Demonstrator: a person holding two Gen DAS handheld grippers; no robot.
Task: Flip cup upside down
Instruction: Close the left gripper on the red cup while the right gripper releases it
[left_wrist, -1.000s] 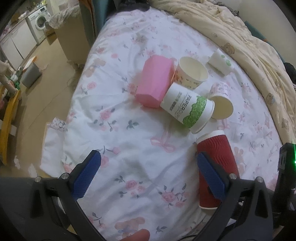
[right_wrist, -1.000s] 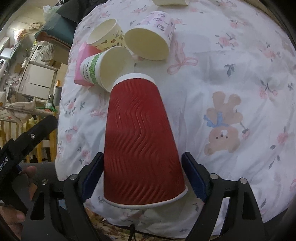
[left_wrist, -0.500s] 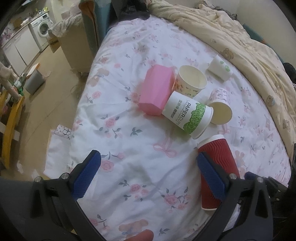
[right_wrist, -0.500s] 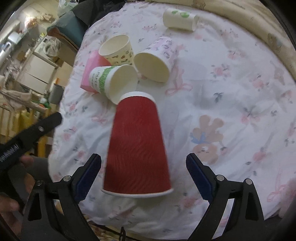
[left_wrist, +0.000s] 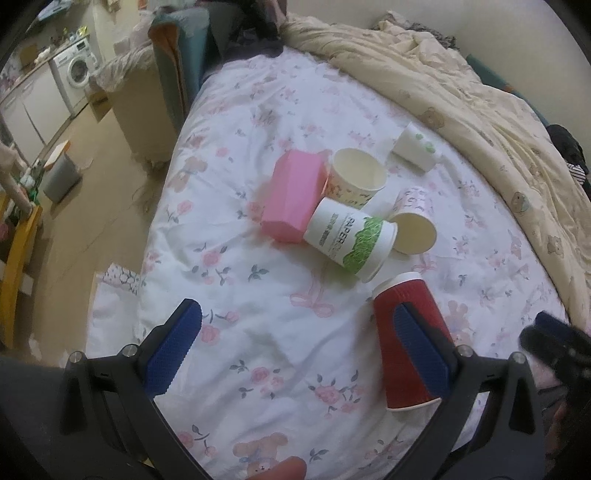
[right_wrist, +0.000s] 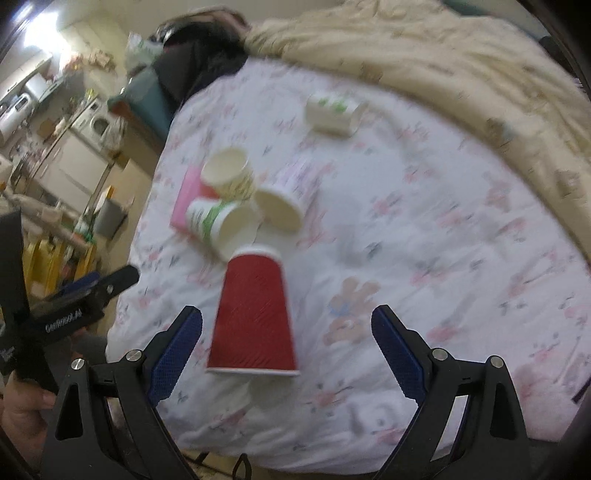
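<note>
Cup (right_wrist: 255, 314) inverted, rim down, axis vertical.

ribbed cup (left_wrist: 406, 339) on bed (left_wrist: 258, 295), cup cluster (left_wrist: 351, 240) behind it

Five paper cups (left_wrist: 350, 239) (one red (left_wrist: 408, 343)), one pink box (left_wrist: 291, 197).

Red ribbed cup (left_wrist: 406, 339), pink box (left_wrist: 291, 195), white cup with green band (left_wrist: 349, 238), white bedsheet (left_wrist: 258, 295) with pink flowers, cream bear-print quilt (left_wrist: 480, 92), blue gripper pads (left_wrist: 171, 350)
</note>
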